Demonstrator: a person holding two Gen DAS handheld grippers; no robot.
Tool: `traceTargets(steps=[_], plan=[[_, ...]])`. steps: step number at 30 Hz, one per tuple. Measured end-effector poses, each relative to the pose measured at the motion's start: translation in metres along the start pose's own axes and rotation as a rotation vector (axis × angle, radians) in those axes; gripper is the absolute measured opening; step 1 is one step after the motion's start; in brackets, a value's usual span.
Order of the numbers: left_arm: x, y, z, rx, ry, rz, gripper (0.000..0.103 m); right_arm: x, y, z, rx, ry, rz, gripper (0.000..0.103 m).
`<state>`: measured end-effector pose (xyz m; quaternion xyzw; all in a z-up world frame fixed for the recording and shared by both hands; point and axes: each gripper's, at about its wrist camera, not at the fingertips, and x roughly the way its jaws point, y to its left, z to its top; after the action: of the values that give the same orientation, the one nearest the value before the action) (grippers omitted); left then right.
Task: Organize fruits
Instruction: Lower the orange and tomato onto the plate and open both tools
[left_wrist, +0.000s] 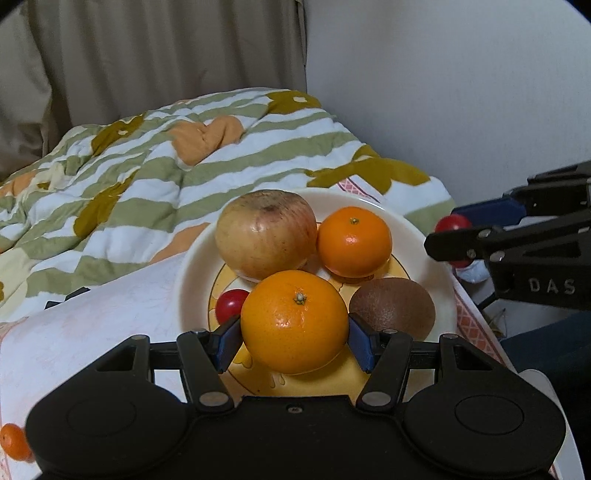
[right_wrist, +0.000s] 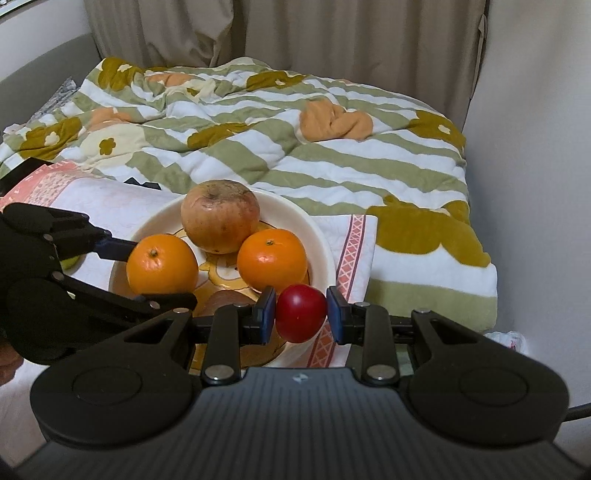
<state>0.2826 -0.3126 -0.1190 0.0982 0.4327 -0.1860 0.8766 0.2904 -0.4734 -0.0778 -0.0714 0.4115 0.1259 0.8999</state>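
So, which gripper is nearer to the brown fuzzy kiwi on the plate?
Left. The left gripper, holding an orange, is beside the kiwi; the right gripper holds a red fruit farther away.

A cream plate (left_wrist: 192, 258) sits on a cloth-covered desk (left_wrist: 92, 332) beside a striped quilt (left_wrist: 147, 166). The left gripper (left_wrist: 294, 338) clamps a large orange (left_wrist: 294, 321) between blue fingers (left_wrist: 229, 341). On the plate: an apple (left_wrist: 266, 236) at twelve o'clock, a smaller orange (left_wrist: 354, 242) at two, a kiwi (left_wrist: 393, 306) at four, a red fruit (left_wrist: 229, 304) at nine. At the right edge, the right gripper (left_wrist: 452, 236) grips another red fruit (left_wrist: 452, 223).
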Motion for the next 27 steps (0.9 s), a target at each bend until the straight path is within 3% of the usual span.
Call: traceTargets(steps=[5,6,7,9,27], plan=[[0.001,-0.002,-0.001,0.021,0.017,0.005,0.065,0.000,-0.001,0.002,0.002,0.002,-0.002,0.045],[0.000,-0.003,-0.001,0.025,0.016,0.007,0.072,0.000,-0.001,0.002,0.001,0.002,-0.002,0.045],[-0.002,-0.002,-0.001,0.031,0.003,0.012,0.089,0.000,-0.001,0.002,0.000,0.002,-0.003,0.045],[-0.010,-0.002,-0.001,0.035,-0.028,0.023,0.101,-0.002,-0.001,0.004,-0.002,0.001,-0.004,0.045],[-0.062,0.019,-0.002,-0.075,-0.073,0.072,0.101,0.021,0.005,0.004,0.110,-0.019,-0.024,0.045]])
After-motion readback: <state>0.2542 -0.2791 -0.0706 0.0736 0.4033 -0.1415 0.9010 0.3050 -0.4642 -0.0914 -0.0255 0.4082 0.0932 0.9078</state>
